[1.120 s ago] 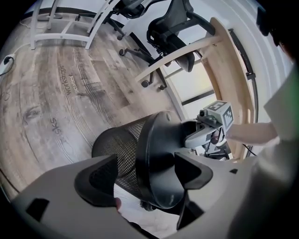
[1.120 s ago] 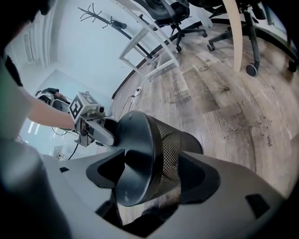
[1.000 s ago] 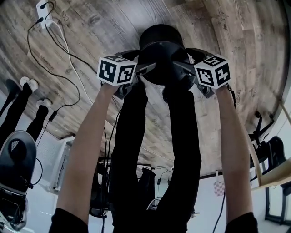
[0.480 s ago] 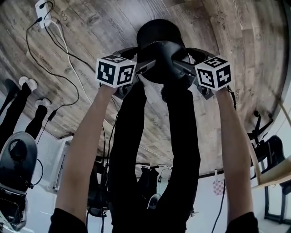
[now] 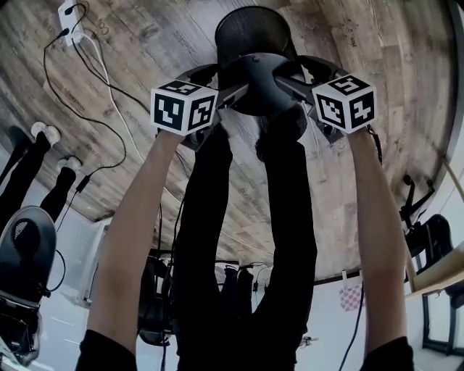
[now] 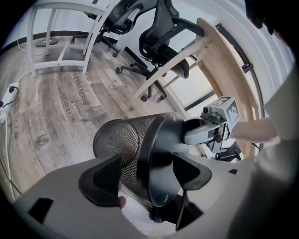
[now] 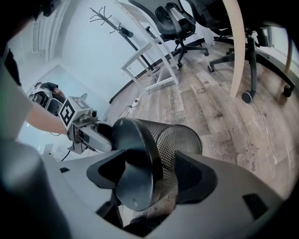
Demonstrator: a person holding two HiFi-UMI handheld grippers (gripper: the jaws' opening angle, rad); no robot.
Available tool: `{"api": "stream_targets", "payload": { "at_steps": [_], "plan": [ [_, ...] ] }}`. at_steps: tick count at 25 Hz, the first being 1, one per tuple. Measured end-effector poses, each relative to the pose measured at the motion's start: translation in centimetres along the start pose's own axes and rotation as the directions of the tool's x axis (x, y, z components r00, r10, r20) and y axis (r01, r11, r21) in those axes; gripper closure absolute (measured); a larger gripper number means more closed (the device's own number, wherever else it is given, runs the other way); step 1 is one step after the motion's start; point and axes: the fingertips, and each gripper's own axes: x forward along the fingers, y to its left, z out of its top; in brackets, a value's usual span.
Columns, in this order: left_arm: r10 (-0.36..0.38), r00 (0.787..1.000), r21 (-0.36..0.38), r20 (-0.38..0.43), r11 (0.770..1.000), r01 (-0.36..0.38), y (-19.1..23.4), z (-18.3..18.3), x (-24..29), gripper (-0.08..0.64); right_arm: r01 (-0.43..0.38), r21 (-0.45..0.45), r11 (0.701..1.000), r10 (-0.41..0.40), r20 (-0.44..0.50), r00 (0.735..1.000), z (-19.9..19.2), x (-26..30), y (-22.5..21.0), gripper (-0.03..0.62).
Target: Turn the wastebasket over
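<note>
A black mesh wastebasket (image 5: 252, 32) hangs tipped on its side above the wood floor. Its solid base (image 5: 257, 83) faces me and its mouth points away. My left gripper (image 5: 233, 93) is shut on the base rim from the left, and my right gripper (image 5: 288, 88) from the right. In the left gripper view the jaws of the left gripper (image 6: 149, 175) straddle the wastebasket (image 6: 121, 137) at its base edge, with the right gripper (image 6: 210, 131) across it. The right gripper view shows the right gripper (image 7: 154, 175) clasping the wastebasket (image 7: 180, 137) the same way, opposite the left gripper (image 7: 88, 134).
My own legs in black trousers (image 5: 246, 217) stand under the basket. A power strip (image 5: 69, 14) with cables lies on the floor at far left. Office chairs (image 6: 163, 32), a white desk frame (image 6: 60, 28) and a wooden desk leg (image 7: 236, 42) stand around.
Both grippers have rotated the basket: its mouth has swung farther away from me, so more mesh wall shows above the base. The grippers have moved slightly outward and up.
</note>
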Motion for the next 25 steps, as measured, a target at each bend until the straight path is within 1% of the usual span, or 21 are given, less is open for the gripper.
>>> {"api": "stream_targets", "payload": {
  "at_steps": [5,7,13,17,19,22,25],
  "plan": [
    [0.028,0.997,0.024,0.075,0.999,-0.029,0.1,2.2,-0.3,0.209,0.016,-0.066,0.998,-0.016,0.009,1.000,1.4,-0.5,-0.6,0.256],
    [0.033,0.996,0.041,0.084,0.998,-0.036,0.0,2.6,-0.1,0.209,0.033,-0.091,0.995,-0.031,0.022,0.999,1.6,-0.7,-0.9,0.256],
    [0.026,0.997,0.048,0.068,0.998,-0.029,-0.1,1.9,-0.4,0.209,0.052,-0.132,0.990,-0.049,0.021,0.999,1.5,-0.8,-0.2,0.256],
    [0.026,0.998,0.062,0.050,0.998,-0.029,-0.4,0.7,-0.5,0.209,0.055,-0.156,0.986,-0.054,0.007,0.999,0.5,-0.9,0.5,0.256],
    [0.003,0.999,0.057,0.042,0.998,-0.005,-0.8,0.0,-0.4,0.208,0.044,-0.152,0.987,-0.045,-0.007,0.999,-0.5,-1.0,0.8,0.256],
    [-0.047,0.998,0.022,0.043,0.999,0.046,-1.5,-0.9,-0.5,0.184,0.009,-0.152,0.988,-0.016,-0.045,0.999,-2.6,-1.2,1.6,0.255],
    [-0.058,0.998,0.039,0.014,0.998,0.057,-2.0,-2.1,-0.3,0.180,-0.029,-0.137,0.990,0.019,-0.070,0.997,-4.3,-1.4,2.4,0.255]
  ]
}}
